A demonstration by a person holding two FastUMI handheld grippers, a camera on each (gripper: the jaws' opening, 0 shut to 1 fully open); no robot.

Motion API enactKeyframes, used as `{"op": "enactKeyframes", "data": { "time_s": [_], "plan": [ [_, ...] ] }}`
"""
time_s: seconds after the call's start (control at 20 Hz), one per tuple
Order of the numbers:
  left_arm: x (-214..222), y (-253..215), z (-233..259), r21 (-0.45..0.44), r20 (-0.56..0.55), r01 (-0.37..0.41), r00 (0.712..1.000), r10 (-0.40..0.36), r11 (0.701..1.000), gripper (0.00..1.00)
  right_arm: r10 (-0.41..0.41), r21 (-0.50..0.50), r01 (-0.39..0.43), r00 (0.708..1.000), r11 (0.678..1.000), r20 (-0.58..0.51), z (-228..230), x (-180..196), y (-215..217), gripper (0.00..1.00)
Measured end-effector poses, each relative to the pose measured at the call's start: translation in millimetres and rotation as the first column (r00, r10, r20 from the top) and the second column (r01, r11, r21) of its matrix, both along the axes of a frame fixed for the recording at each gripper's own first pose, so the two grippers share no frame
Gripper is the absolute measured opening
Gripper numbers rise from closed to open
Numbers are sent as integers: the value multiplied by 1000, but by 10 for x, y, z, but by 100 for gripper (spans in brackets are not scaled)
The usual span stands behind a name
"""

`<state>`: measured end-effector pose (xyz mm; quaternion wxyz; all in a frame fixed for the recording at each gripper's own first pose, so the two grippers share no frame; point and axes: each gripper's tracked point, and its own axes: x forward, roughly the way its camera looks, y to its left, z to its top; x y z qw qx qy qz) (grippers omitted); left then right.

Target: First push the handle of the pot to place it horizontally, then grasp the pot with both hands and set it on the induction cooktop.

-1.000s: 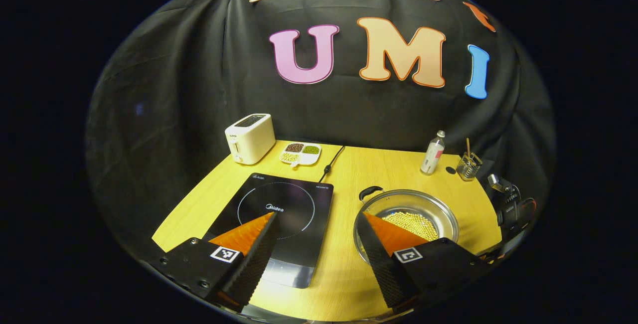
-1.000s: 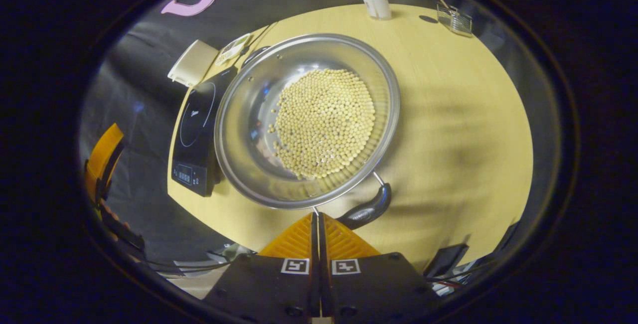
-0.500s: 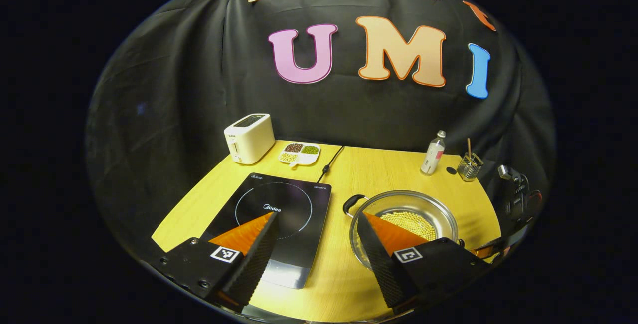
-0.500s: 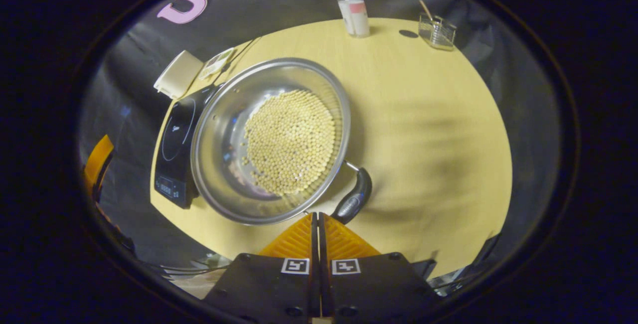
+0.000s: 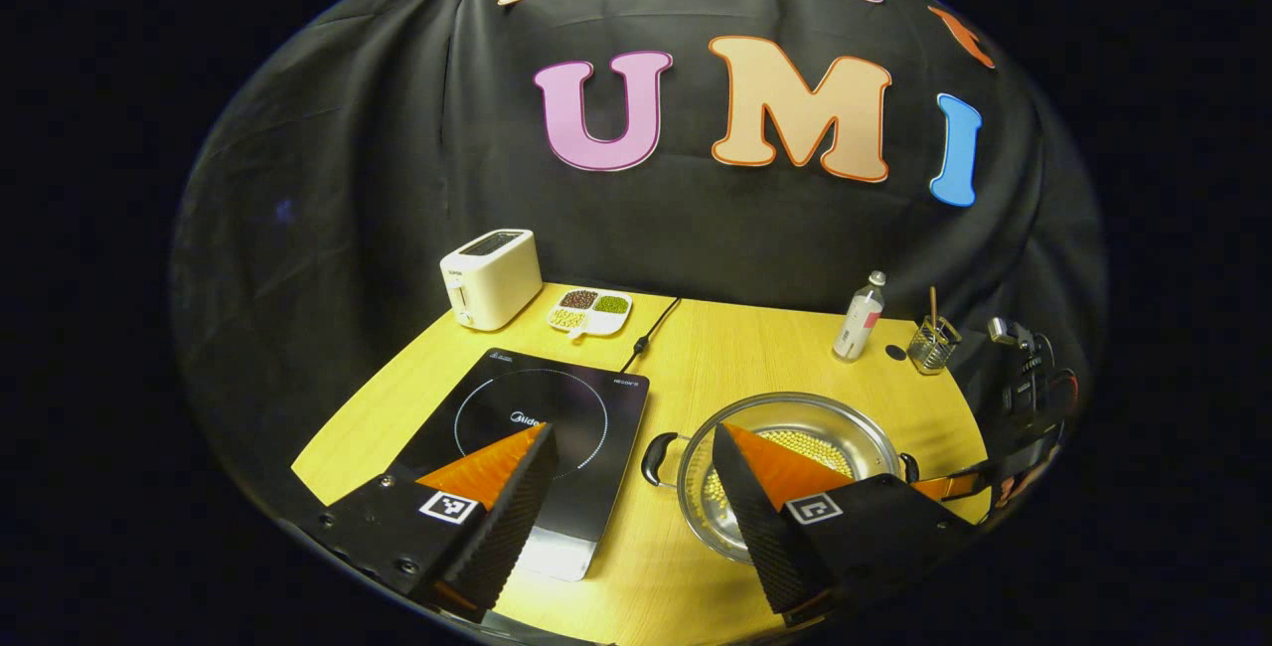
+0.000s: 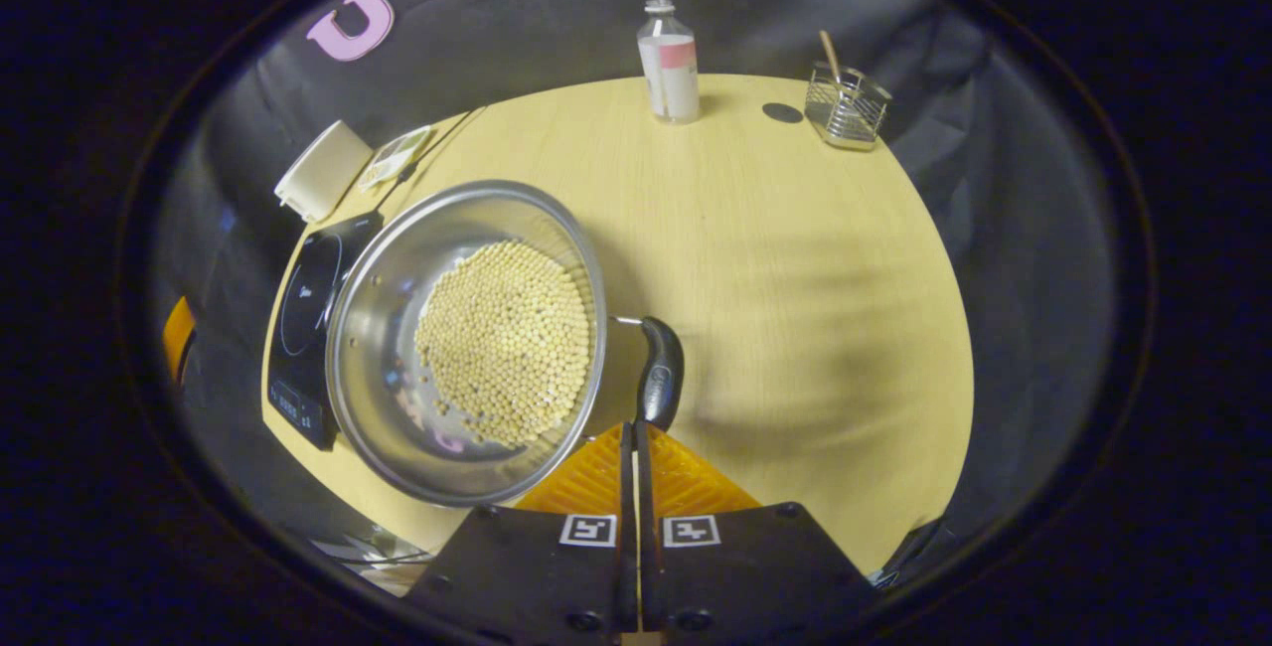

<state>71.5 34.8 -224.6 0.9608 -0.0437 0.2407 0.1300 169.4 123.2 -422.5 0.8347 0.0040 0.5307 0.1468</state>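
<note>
- Yellow wooden table [image 6: 795, 258] runs bare and wide to the right of the pot, out to the bottle [image 6: 668, 62] and wire holder [image 6: 845, 107] at the far edge.
- Stainless pot [image 5: 795, 427], holding pale round beans [image 6: 507, 338], sits just right of the induction cooktop [image 5: 537, 417], near the front edge.
- Its black handles [image 5: 656, 457] point sideways.
- Left gripper [image 5: 631, 442] is spread wide, holding nothing.
- Right gripper [image 6: 634, 432] has fingers pressed together, empty, tips at the near handle [image 6: 661, 373].
</note>
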Motion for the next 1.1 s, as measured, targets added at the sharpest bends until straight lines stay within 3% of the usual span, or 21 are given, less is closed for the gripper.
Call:
{"op": "enactKeyframes", "data": {
  "time_s": [0.25, 0.3, 0.35, 0.4, 0.45, 0.55, 0.6, 0.85, 1.05, 1.1],
  "plan": [
    [39, -20, -173, -36, -36, -7, 999, 6, 999, 100, 13, 6, -13, 1000, 1000, 11, 9, 204, 39, 0],
    [65, -3, -212, -40, -40, -11, 999, 10, 999, 96, 12, 20, -12, 1000, 1000, 6, 43, 224, 54, 0],
    [93, -5, -260, -51, -46, -12, 999, 10, 999, 96, -1, 48, 1, 1000, 999, 4, 93, 257, 73, 7],
    [114, -17, -329, -67, -56, -12, 998, 8, 998, 97, -21, 66, 20, 1000, 998, 3, 153, 318, 55, 0],
    [140, -7, -384, -80, -67, -13, 998, 8, 997, 96, -26, 103, 26, 1000, 994, -2, 221, 333, 83, 0],
    [212, -6, -518, -108, -88, -16, 996, 6, 994, 97, -36, 134, 36, 999, 990, -3, 286, 471, 41, 37],
    [245, 6, -605, -122, -102, -17, 995, 5, 992, 97, -44, 156, 44, 999, 987, -7, 310, 543, 17, 40],
    [346, -26, -1000, -236, -195, 4, 979, -52, 972, 97, -40, 260, 59, 996, 964, -80, 221, 607, 82, 94],
    [442, -64, -1329, -303, -284, 4, 954, -95, 953, 97, 2, 286, 37, 991, 957, -135, 65, 616, 152, 93],
    [456, -62, -1411, -308, -310, 1, 945, -102, 951, 97, 12, 293, 33, 989, 955, -149, 28, 623, 185, 100]
  ]
}}
